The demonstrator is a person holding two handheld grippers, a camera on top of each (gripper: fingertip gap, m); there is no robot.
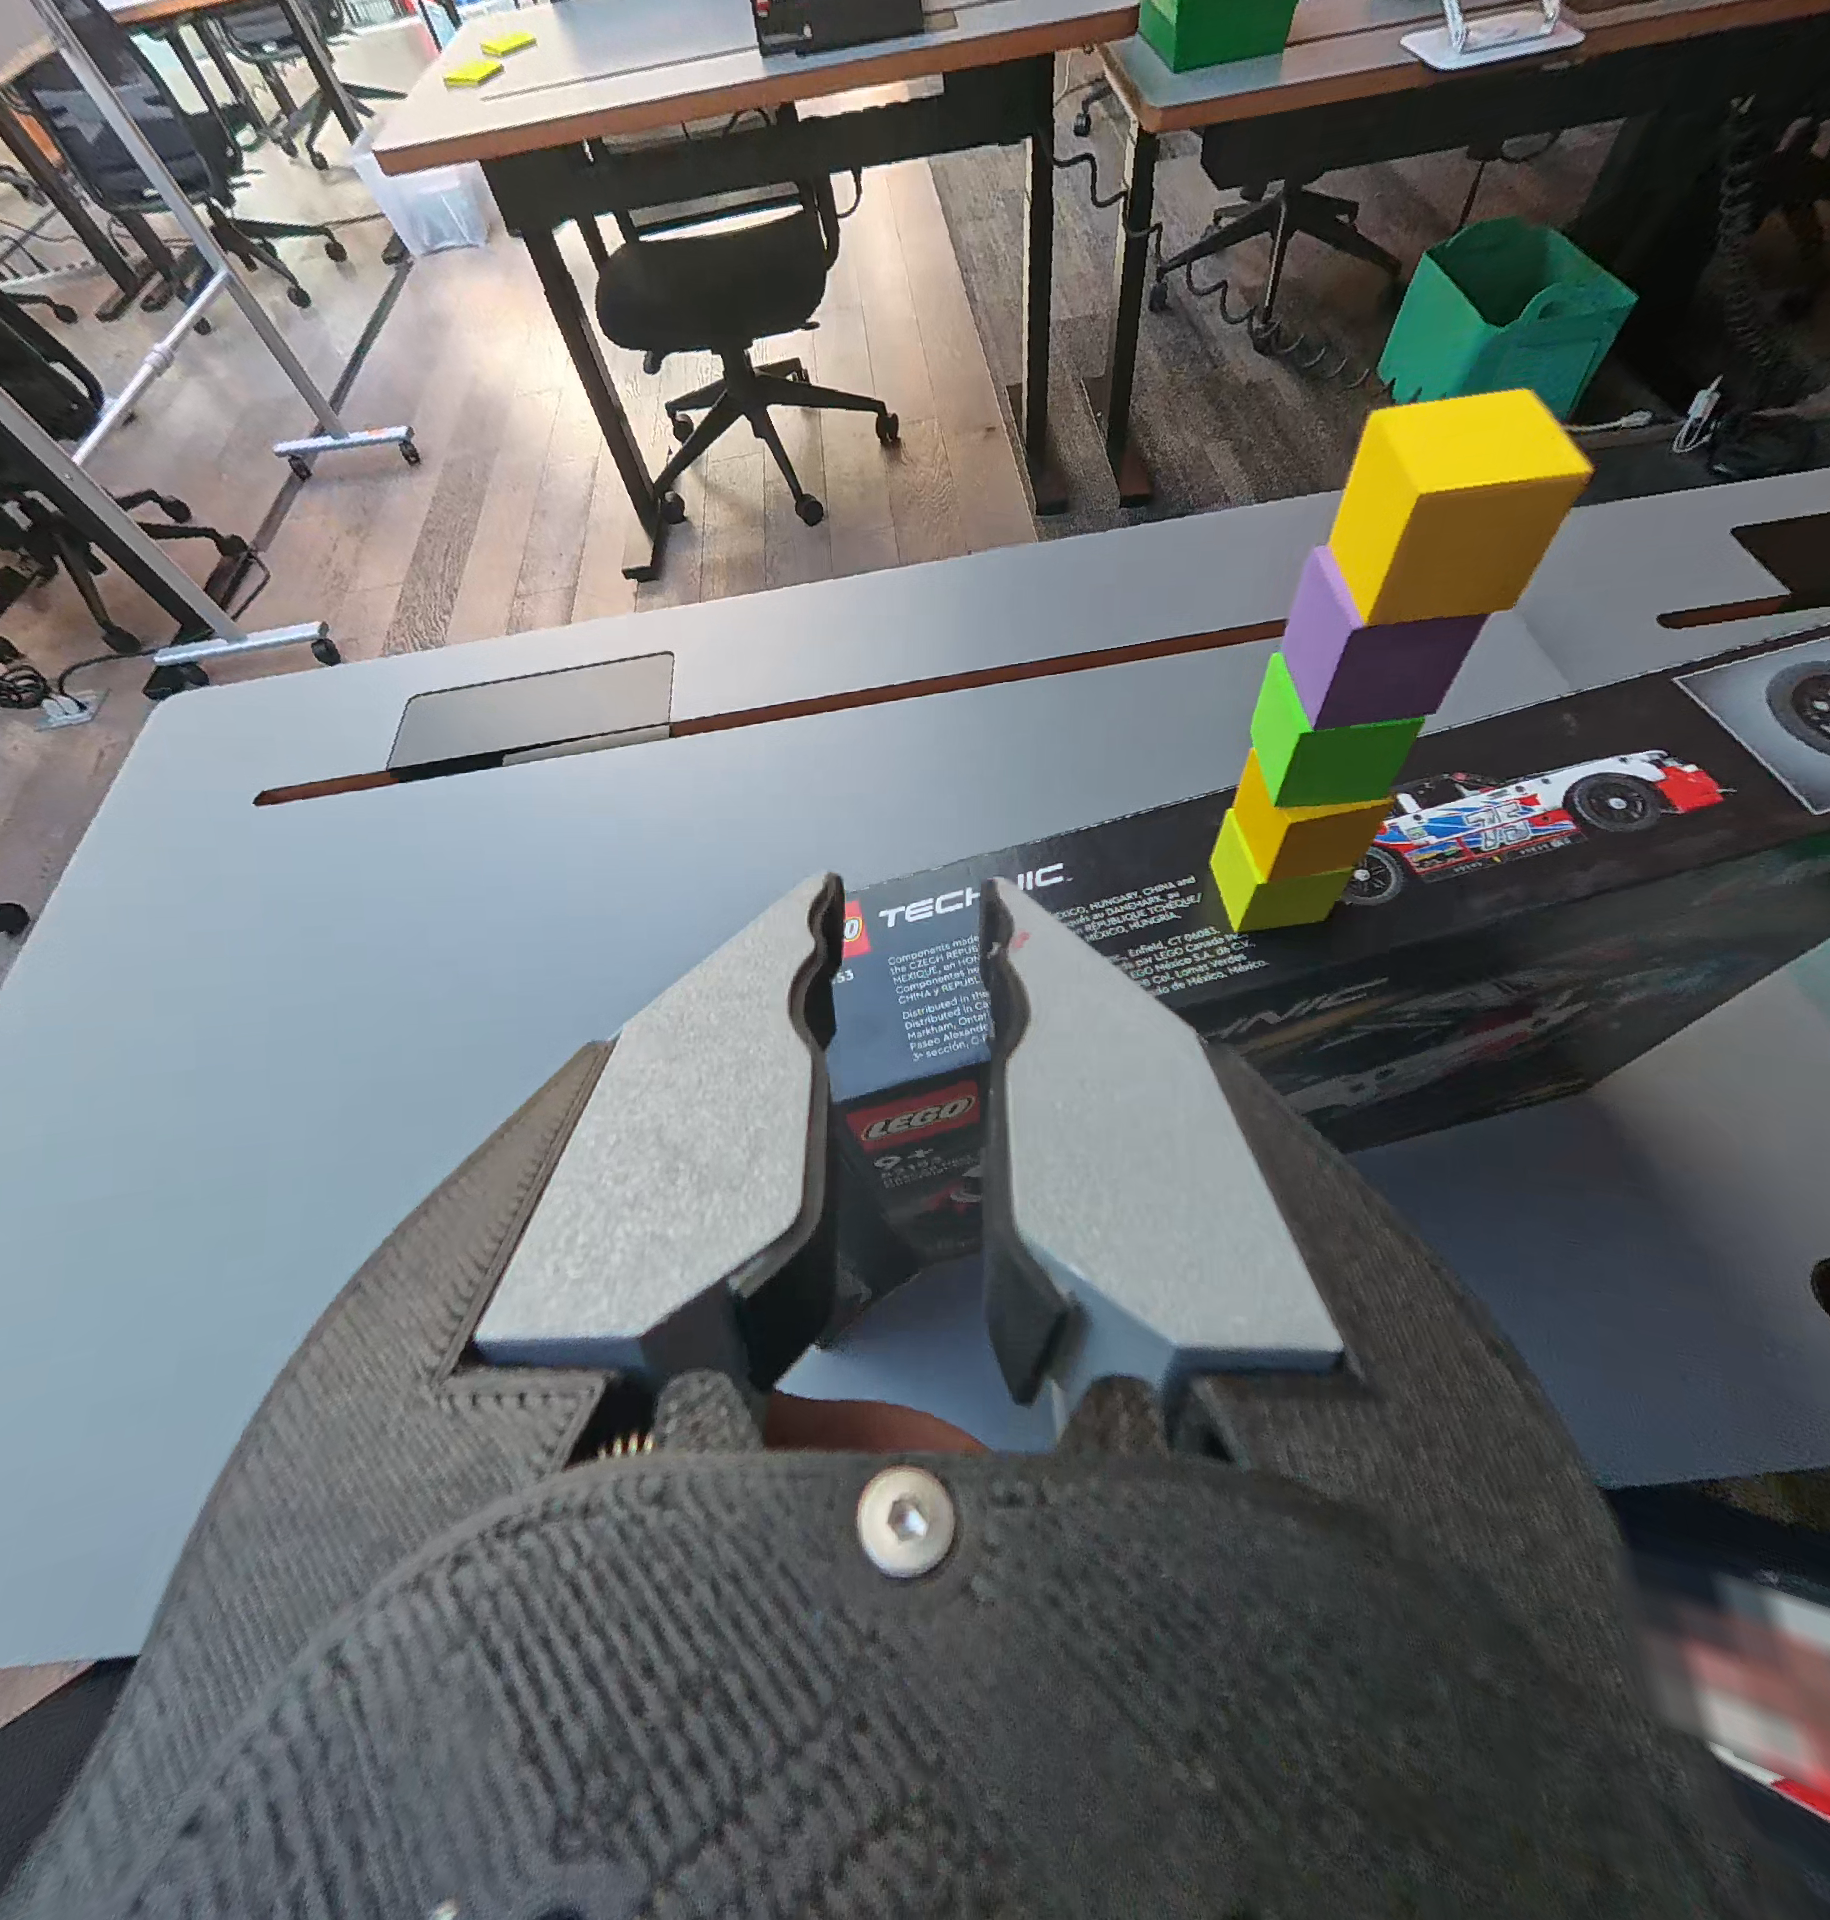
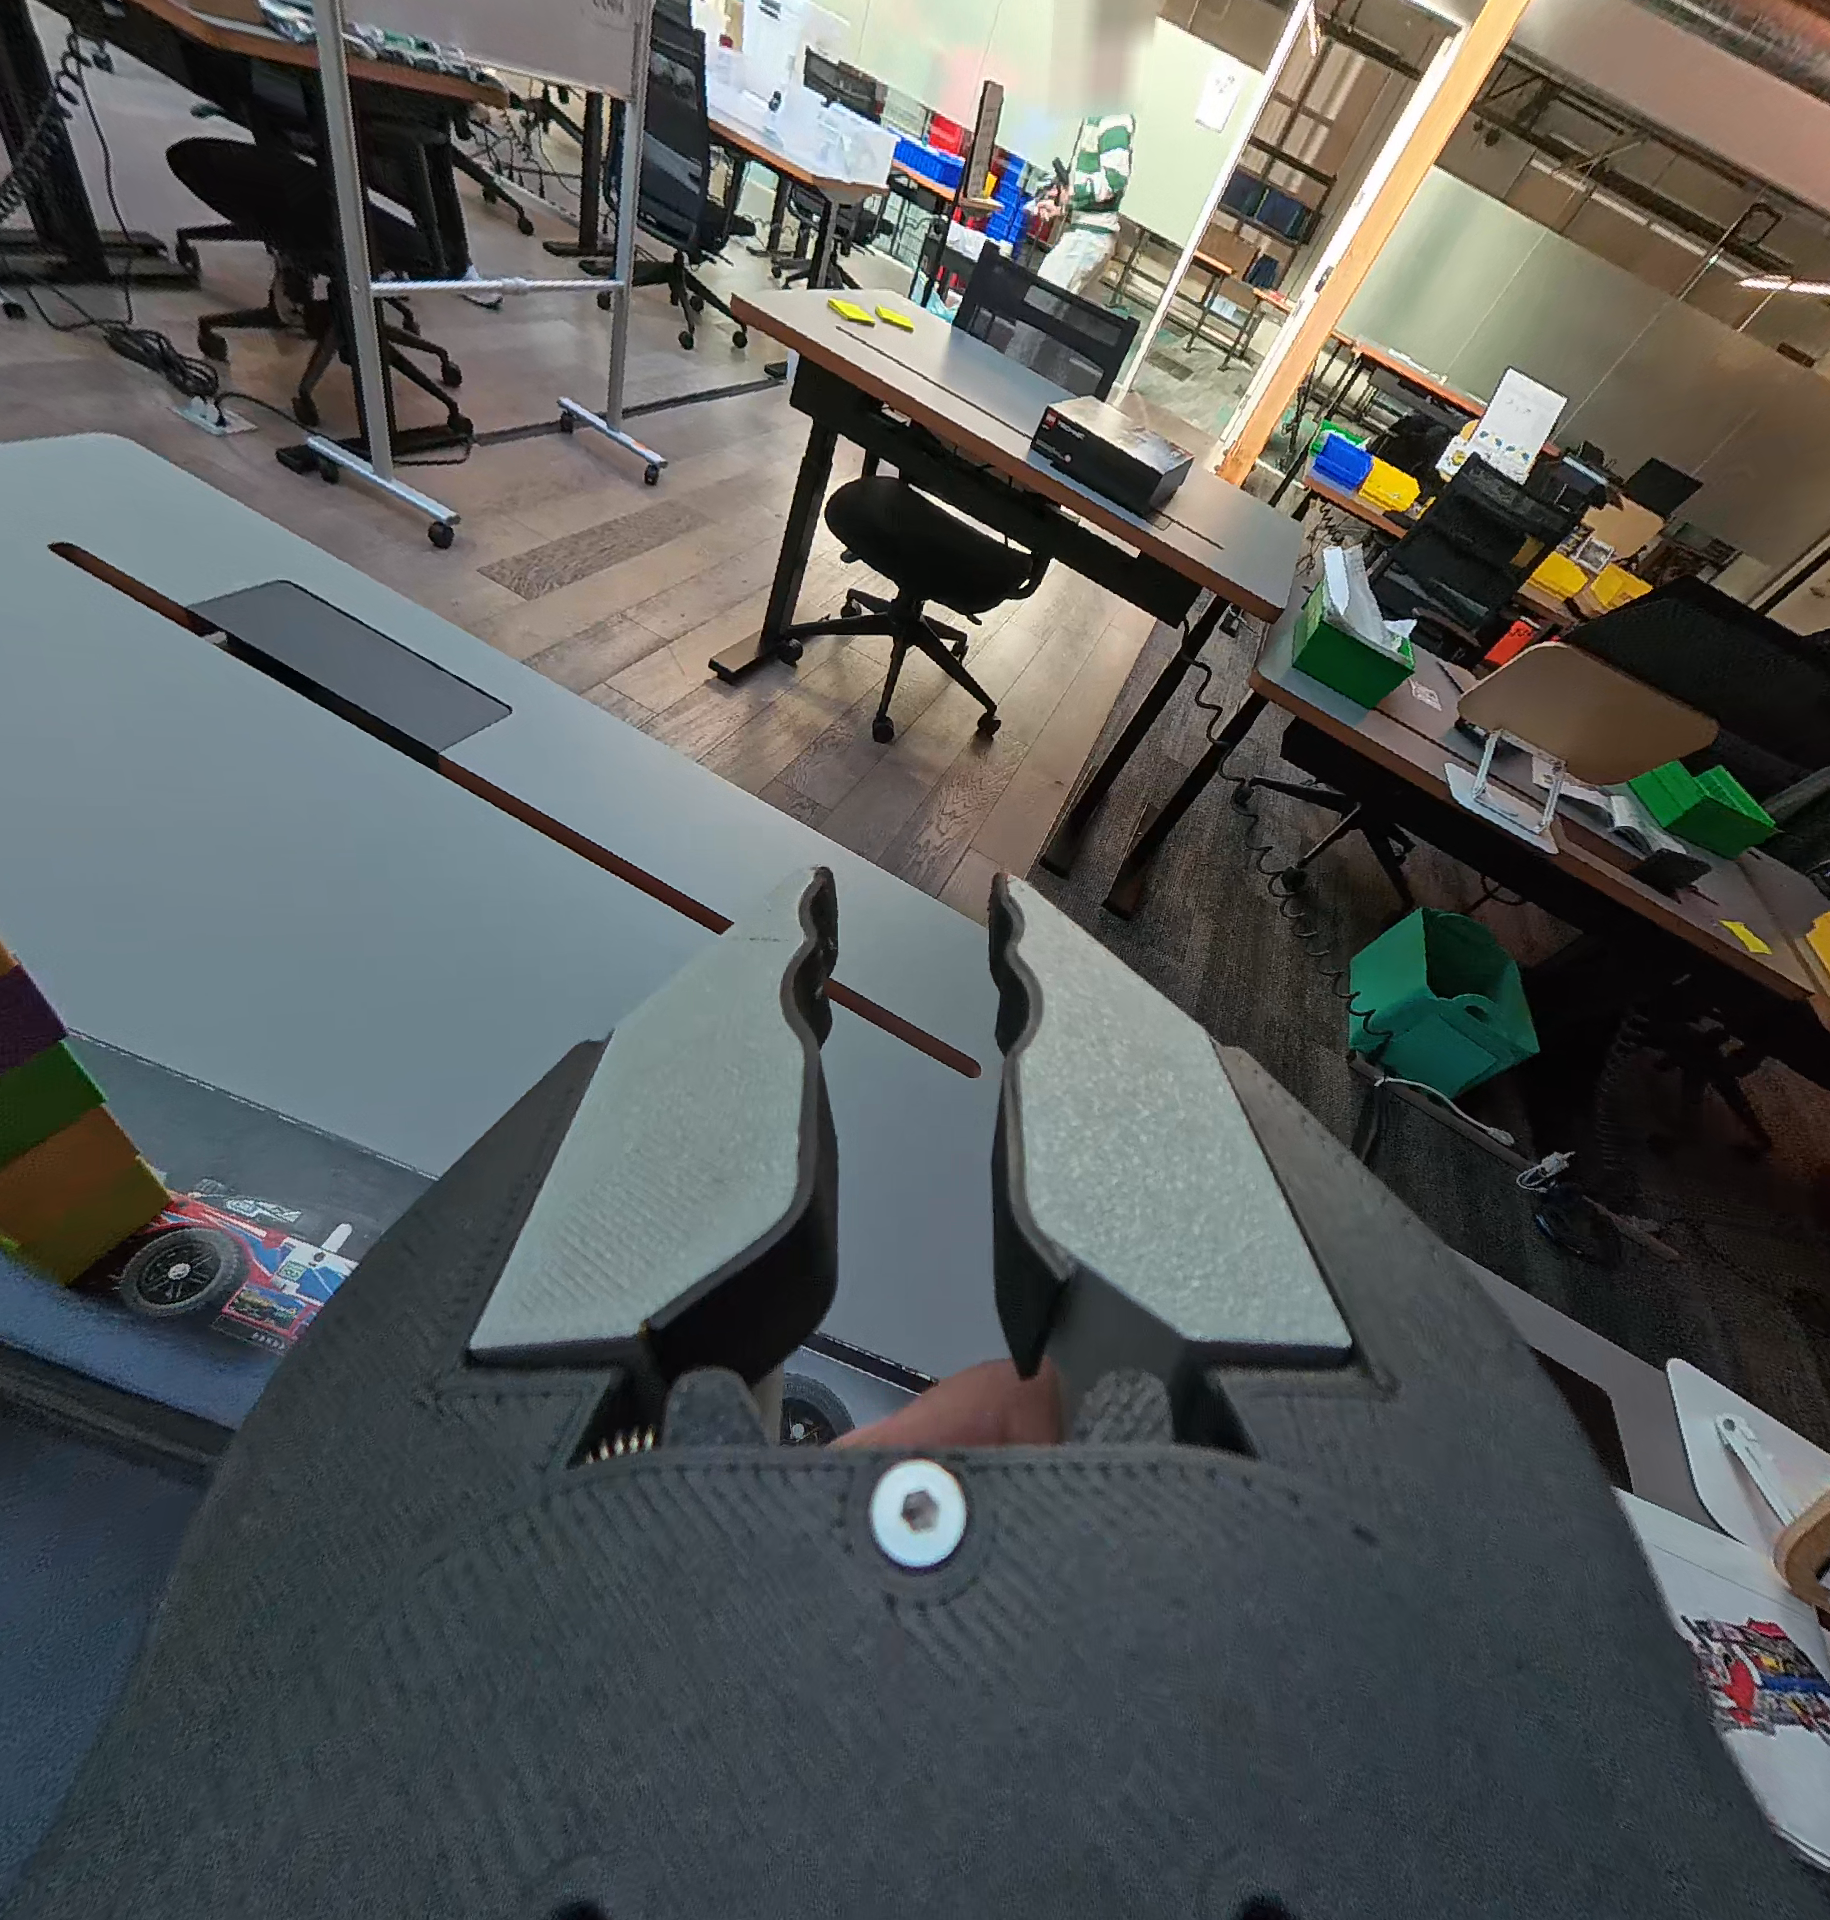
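Five coloured cubes [image 1: 1389, 665] stand stacked on a black printed box [image 1: 1513, 935] on the grey tabletop [image 1: 371, 987]. To their left the left hand-held gripper [image 1: 911, 914] hovers part-open, holding nothing; to their right the right hand-held gripper [image 2: 911, 914] hangs likewise.

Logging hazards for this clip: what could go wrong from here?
The block tower looks staggered and seems to lean, so a nudge to the black box beneath it could topple it. The open left gripper hangs over that box's end; dipping could bump it.
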